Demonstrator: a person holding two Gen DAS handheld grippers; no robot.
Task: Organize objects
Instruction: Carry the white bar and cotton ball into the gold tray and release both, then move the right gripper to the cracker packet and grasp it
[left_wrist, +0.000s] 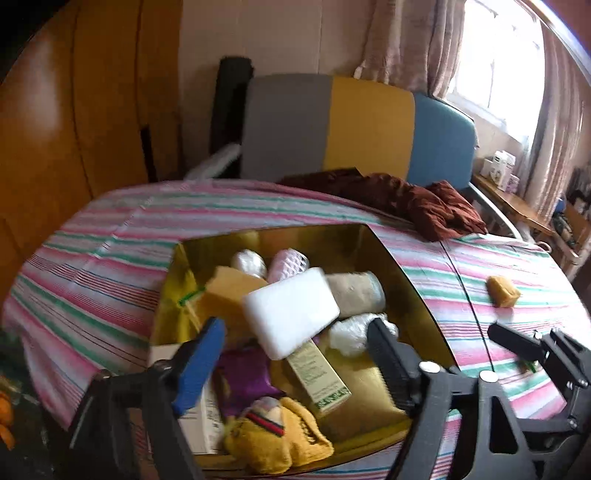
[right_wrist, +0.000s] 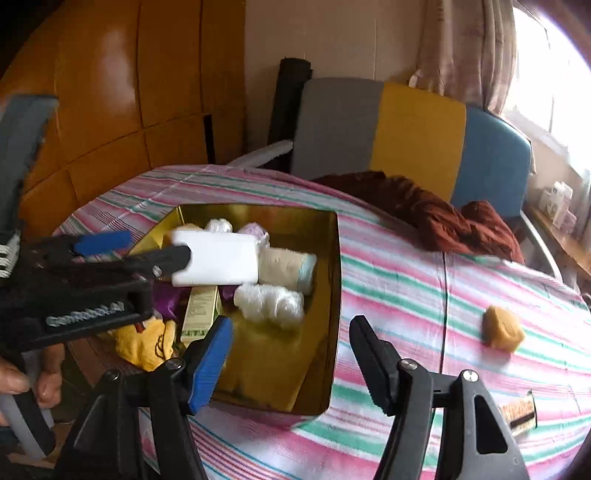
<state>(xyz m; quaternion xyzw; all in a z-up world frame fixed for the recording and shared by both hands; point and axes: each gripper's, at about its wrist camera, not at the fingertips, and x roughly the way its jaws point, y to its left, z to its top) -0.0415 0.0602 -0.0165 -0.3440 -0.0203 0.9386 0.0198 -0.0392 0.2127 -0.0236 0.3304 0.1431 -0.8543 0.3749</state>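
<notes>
The box (right_wrist: 334, 258) had a glossy, mirror-like gold lining that looked like metal or foil. A white block (left_wrist: 291, 314) in it looked matt and smooth, like foam. Beside it lay a paper-wrapped roll (left_wrist: 356, 293) and a fluffy white bundle (right_wrist: 269, 304) of crinkled plastic or fibre. The striped cloth (right_wrist: 406, 295) was thin woven fabric; the brown garment (left_wrist: 417, 203) was crumpled cloth. The cupboard (right_wrist: 110, 92) was glossy varnished wood. A yellow knitted item (left_wrist: 280, 439) looked rough.
</notes>
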